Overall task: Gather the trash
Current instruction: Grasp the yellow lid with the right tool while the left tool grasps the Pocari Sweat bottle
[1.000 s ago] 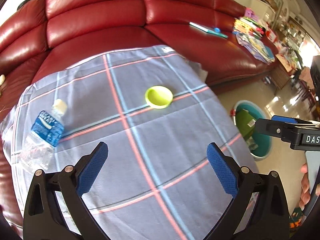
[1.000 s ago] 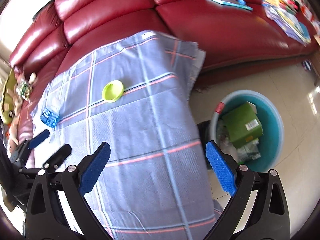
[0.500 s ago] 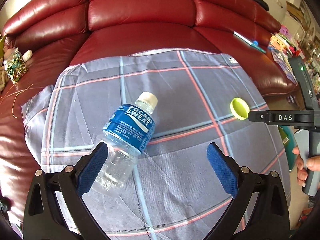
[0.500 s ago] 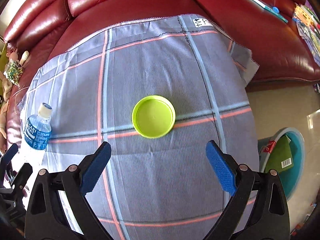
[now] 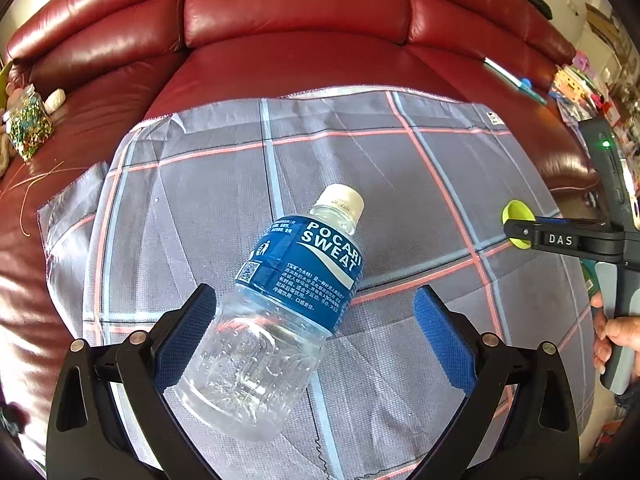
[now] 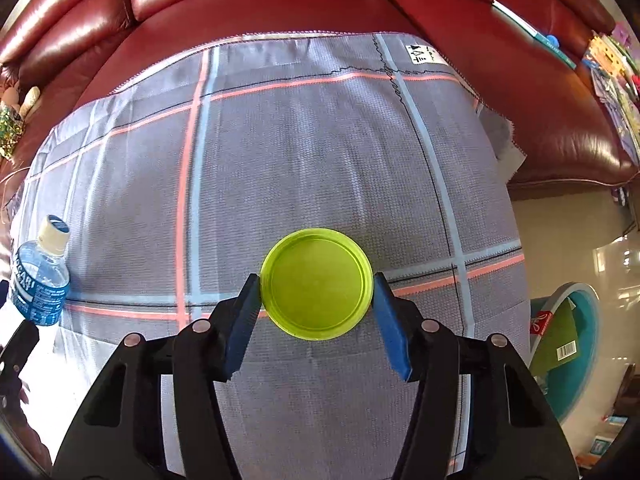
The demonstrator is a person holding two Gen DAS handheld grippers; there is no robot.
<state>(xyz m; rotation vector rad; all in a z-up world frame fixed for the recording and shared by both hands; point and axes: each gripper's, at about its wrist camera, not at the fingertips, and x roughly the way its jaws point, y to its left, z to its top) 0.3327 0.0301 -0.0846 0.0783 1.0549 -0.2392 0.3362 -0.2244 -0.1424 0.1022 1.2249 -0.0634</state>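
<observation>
The right tool is closing on the green lid, which lies flat on the checked cloth over the tabletop, its pads at or almost at the thin rim; a shallow pinch could flip the lid or drag the cloth. The left tool stands wide around the plastic bottle, one pad touching its clear base, so an off-centre squeeze may roll it. The teal bin waits on the floor beside.

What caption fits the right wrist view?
Right gripper closing its fingers on a green lid on the checked cloth, bottle at left.
</observation>
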